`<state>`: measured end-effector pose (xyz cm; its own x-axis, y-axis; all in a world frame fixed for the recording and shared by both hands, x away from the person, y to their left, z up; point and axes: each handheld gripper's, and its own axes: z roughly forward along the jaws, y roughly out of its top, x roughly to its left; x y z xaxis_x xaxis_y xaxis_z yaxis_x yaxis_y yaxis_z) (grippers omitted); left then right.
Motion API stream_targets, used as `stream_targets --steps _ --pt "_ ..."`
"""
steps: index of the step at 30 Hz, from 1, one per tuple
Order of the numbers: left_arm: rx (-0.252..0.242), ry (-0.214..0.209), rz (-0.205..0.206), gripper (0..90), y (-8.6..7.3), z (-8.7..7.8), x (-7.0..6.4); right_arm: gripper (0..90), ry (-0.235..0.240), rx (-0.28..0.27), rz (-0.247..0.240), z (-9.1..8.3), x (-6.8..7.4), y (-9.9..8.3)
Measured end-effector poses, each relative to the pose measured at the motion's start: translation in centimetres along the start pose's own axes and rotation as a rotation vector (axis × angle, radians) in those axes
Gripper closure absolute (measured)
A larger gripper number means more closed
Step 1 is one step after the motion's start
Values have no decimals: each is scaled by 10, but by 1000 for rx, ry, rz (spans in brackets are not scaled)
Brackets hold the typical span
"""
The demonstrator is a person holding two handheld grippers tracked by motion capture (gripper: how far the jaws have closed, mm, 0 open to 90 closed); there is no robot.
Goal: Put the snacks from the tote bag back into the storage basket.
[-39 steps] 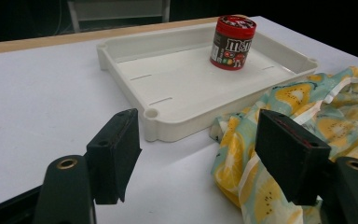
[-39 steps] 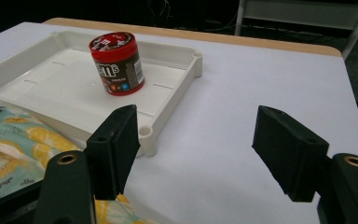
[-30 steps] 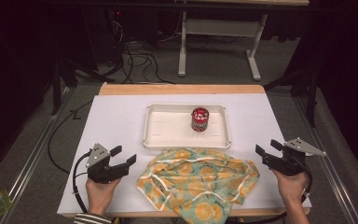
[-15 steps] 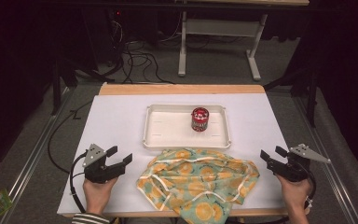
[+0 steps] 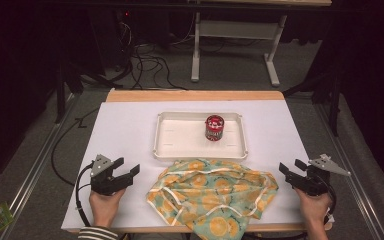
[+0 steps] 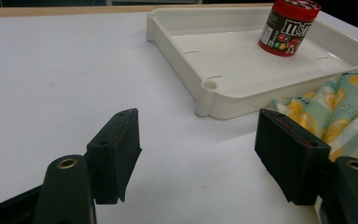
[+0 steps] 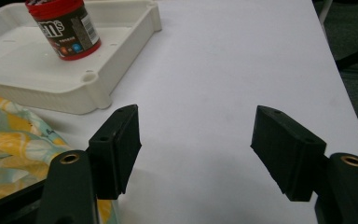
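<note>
Your cloth (image 5: 214,197): teal with orange-slice print, white trim, crumpled in heap at table's near edge, just in front of tray.

Place: a lab or test room, not a home.
Work surface: a white table (image 5: 130,125) with a bare wooden far edge, laid out like a test bench.
Floor: grey carpet, with black cables (image 5: 145,60) lying loose behind the table.
Surroundings: dark curtains or walls on both sides; the white metal legs of another desk (image 5: 235,45) stand farther back.
Rails: metal rails (image 5: 30,175) run along the floor beside the table.
</note>
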<state>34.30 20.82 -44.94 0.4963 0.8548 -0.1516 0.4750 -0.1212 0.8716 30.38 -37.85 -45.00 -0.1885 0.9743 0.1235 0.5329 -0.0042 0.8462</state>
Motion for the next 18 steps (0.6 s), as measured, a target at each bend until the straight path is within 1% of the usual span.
stream_targets --steps 7,9,10,11,13,14,15,18 --pt "11 33 -7 314 -4 7 4 348 -17 19 1 9 -3 -4" --pt "18 45 -14 315 -6 10 6 348 -33 21 -1 11 -4 -6" --pt "18 52 -18 315 -7 12 6 349 -40 21 7 12 -5 -7" --pt "18 52 -18 315 -7 12 6 349 -40 21 7 12 -5 -7" --pt "19 73 -25 315 -9 15 8 349 -55 16 10 14 -8 -9" --pt "19 73 -25 315 -9 15 8 349 -55 16 10 14 -8 -9" --pt "27 91 -17 314 -10 18 8 349 -62 19 20 15 -9 -11" --pt "30 95 -6 317 -10 21 8 353 -70 14 23 17 -11 -13"
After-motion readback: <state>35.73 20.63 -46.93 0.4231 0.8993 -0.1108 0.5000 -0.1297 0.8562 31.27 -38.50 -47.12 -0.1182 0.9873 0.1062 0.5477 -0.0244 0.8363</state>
